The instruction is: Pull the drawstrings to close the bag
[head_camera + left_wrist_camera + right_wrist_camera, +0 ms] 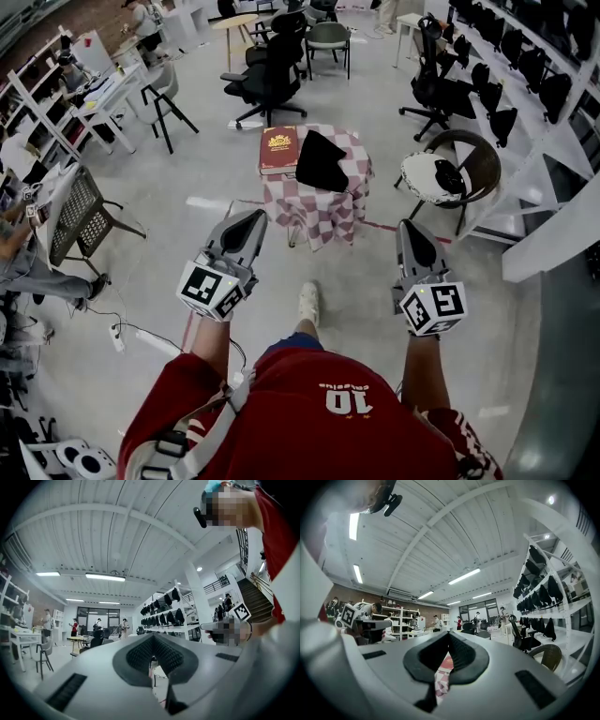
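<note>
A black drawstring bag (322,161) lies flat on the checkered table.

checked tbl (323,211), blk bag (322,161), red book (278,150)

Bare grey floor (169,216) lies open from the left gripper (251,220) and the right gripper (412,232) to the small table with a red-and-white checked cloth (323,211). A dark red book (278,150) and a black fabric bag (321,161) fill its top. A brown round wicker chair (489,159) stands near its right side.
</note>
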